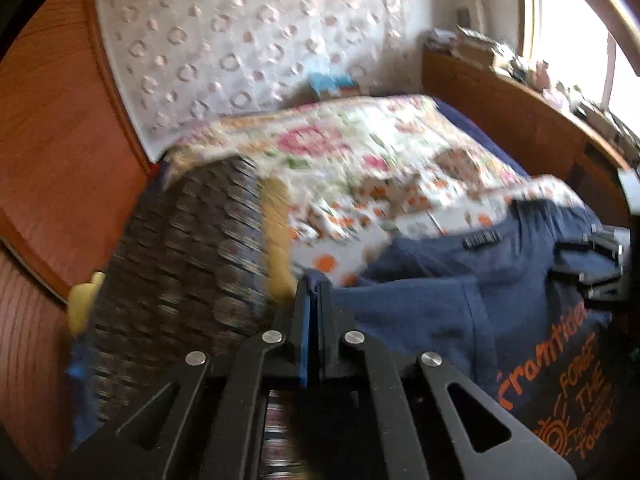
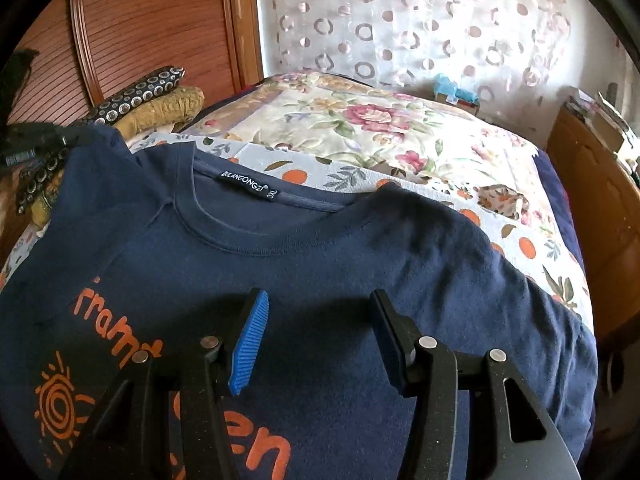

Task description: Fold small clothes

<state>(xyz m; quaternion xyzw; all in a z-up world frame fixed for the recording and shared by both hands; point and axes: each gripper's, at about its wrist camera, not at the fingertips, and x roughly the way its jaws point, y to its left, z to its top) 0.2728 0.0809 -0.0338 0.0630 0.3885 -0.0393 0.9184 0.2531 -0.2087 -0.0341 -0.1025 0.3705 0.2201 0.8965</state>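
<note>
A navy T-shirt [image 2: 320, 248] with orange print lies face up on the bed, its collar and label toward the far side. My right gripper [image 2: 320, 328] hovers open over the chest just below the collar, blue pads apart with nothing between them. My left gripper [image 1: 314, 292] is shut, with a fold of the shirt's navy edge [image 1: 440, 300] pinched at its tips. In the right wrist view the left gripper [image 2: 40, 144] sits at the shirt's raised far-left shoulder corner. The right gripper [image 1: 600, 264] shows at the right edge of the left wrist view.
A floral bedspread [image 2: 360, 120] covers the bed beyond the shirt. A dark patterned cushion [image 1: 180, 260] and a yellow cushion [image 2: 168, 108] lie at the left by a wooden wardrobe [image 1: 60, 140]. A wooden cabinet [image 2: 592, 200] with clutter borders the right side.
</note>
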